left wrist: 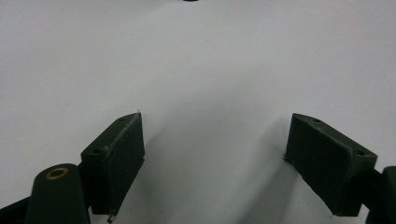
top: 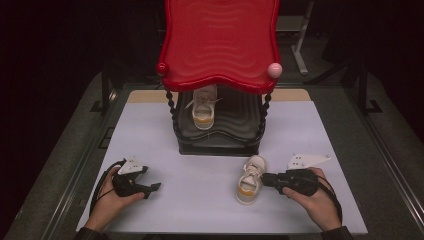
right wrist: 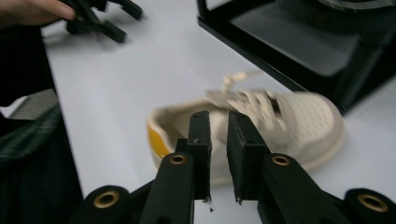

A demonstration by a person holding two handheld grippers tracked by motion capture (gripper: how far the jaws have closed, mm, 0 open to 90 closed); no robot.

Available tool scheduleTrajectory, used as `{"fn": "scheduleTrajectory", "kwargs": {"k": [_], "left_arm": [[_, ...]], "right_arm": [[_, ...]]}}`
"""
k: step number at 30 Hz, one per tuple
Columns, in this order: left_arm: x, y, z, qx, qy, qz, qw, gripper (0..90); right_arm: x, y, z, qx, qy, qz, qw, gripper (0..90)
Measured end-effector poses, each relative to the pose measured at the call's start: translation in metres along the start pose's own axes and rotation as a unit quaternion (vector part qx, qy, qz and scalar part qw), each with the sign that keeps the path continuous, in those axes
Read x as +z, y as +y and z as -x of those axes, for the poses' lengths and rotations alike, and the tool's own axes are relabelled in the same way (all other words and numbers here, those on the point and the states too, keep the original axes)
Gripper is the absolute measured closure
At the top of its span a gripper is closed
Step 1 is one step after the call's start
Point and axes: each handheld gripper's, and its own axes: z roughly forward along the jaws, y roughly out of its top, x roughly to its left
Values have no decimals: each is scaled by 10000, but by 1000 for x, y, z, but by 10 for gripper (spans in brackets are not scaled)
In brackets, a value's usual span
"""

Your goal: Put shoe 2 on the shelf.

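**A:** From the high view, where does the shoe lie from my tongs?

**B:** The loose sneaker (top: 249, 179) sits on the desk (top: 200, 200), just in front of the black shelf rack (top: 218, 142). Its long axis runs front to back, toe toward the rack, orange-marked heel toward me. My right tongs (top: 265, 178) come at it from its right flank, tips at its side about midway along. The left tongs (top: 154, 187) rest well apart, so the right hand is far nearer.

**A:** And its mate?

**B:** A second sneaker (top: 204, 111) stands on the rack's lower shelf, its toe half hidden under the red top tray (top: 220, 40).

**A:** Left gripper view?

**B:** My left tongs (left wrist: 215, 154) stand spread wide over bare desk (left wrist: 196, 65), nothing between them.

**A:** Right gripper view?

**B:** My right tongs (right wrist: 219, 154) are nearly pressed together, a narrow slit between the pads, and I see nothing pinched in that slit. The sneaker (right wrist: 280, 126) lies crosswise just beyond the tips, heel to the left, toe to the right near the rack (right wrist: 280, 51). It's blurred, so I can't tell whether a pad brushes the collar. The other hand (right wrist: 32, 10) shows at the top left corner, cut off.
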Motion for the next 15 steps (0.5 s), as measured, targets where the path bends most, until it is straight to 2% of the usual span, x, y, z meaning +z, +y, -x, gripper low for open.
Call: {"fn": "scheduleTrajectory", "kwargs": {"k": [1,3,11,12,15], "left_arm": [[0,0,0,-2,-1,10,10000,180],[0,0,0,-5,0,19,10000,177],[0,-1,0,-8,-5,26,10000,175],[0,-1,0,-8,-6,25,10000,175],[0,-1,0,-10,-8,26,10000,174]], "right_arm": [[0,0,0,0,0,0,10000,786],[2,6,-6,-87,186,72,9998,772],[14,13,-17,-258,556,20,9981,744],[18,14,-19,-274,663,20,9974,739],[22,14,-20,-329,705,-19,9970,732]]}}
